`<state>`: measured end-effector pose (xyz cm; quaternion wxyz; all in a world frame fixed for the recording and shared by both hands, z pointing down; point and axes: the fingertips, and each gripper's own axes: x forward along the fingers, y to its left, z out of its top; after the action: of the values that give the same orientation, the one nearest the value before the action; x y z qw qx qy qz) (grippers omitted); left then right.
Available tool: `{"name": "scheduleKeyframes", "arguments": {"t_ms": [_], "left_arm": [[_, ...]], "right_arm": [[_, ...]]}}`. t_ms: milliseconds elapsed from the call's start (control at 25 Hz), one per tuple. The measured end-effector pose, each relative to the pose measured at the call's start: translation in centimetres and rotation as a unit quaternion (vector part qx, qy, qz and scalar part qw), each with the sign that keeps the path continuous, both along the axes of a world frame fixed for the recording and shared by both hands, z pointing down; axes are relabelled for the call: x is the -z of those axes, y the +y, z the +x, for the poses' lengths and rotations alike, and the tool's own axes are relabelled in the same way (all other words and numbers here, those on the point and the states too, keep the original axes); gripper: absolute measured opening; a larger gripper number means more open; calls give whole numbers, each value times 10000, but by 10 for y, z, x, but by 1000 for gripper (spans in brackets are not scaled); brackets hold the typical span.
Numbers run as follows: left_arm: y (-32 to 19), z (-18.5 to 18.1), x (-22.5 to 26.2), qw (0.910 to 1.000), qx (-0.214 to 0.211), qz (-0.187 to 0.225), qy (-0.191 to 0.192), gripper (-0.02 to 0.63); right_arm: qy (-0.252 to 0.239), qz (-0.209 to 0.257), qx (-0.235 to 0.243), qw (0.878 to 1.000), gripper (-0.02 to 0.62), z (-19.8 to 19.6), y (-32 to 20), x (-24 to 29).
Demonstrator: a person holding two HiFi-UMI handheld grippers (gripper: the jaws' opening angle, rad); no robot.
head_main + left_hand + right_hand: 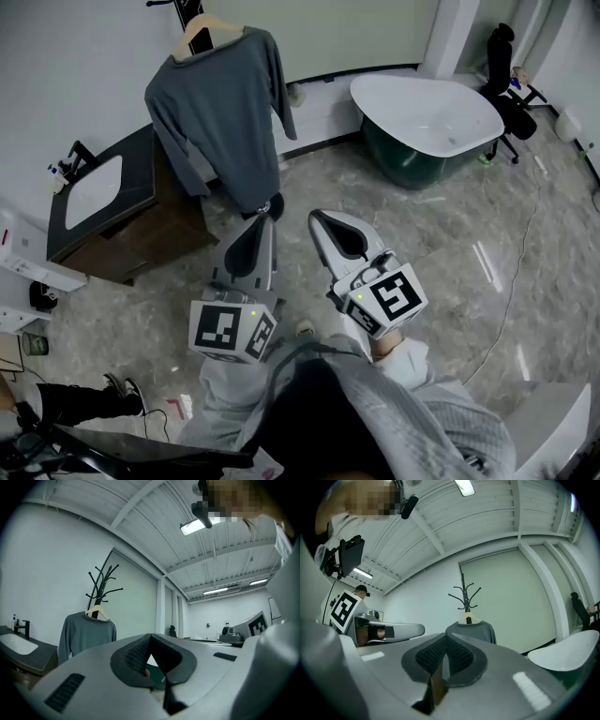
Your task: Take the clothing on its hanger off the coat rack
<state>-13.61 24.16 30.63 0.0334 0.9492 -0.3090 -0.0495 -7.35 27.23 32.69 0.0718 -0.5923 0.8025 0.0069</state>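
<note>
- The person's grey sleeves (412,394) sit lowest in the head view, with both tongs held out ahead over the floor.
- The left tongs (265,219) are fully closed, pad against pad, with nothing between them.
- The right tongs (320,221) are likewise pressed together and empty, side by side with the left pair and not touching it.
- The floor (412,253) is glossy grey marble-look tile, and a thin cable (521,272) trails across it on the right.
- At the left stands a dark washstand (141,230) with a white basin (92,190) set in its top and a black tap (79,150) behind it.
- Beyond the tongs a grey sweater (220,112) hangs on a pale wooden hanger (207,28), which is hooked on the black coat rack (187,9). Both gripper views show it ahead of the tongs and clear of them.
- Further right is a bathtub (427,117), white inside and dark green outside.
- A black office chair (502,70) stands past the tub by a white pillar (450,37).
- The walls (356,33) are plain and pale. Overhead, the gripper views show a white beamed ceiling (140,522) with strip lamps (197,525).
</note>
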Motion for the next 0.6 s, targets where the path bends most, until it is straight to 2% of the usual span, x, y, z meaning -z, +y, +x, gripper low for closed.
{"name": "scheduleKeyframes", "arguments": {"t_ms": [160, 400, 600], "left_arm": [[-64, 16, -2, 9999, 9, -72, -83, 5], [-140, 55, -32, 9994, 81, -272, -207, 5], [-226, 90, -30, 9983, 493, -270, -164, 5]], "right_arm": [[-34, -159, -61, 9998, 3, 18, -57, -8], [-169, -350, -66, 9992, 3, 66, -137, -33], [-111, -302, 308, 9990, 3, 109, -232, -25]]}}
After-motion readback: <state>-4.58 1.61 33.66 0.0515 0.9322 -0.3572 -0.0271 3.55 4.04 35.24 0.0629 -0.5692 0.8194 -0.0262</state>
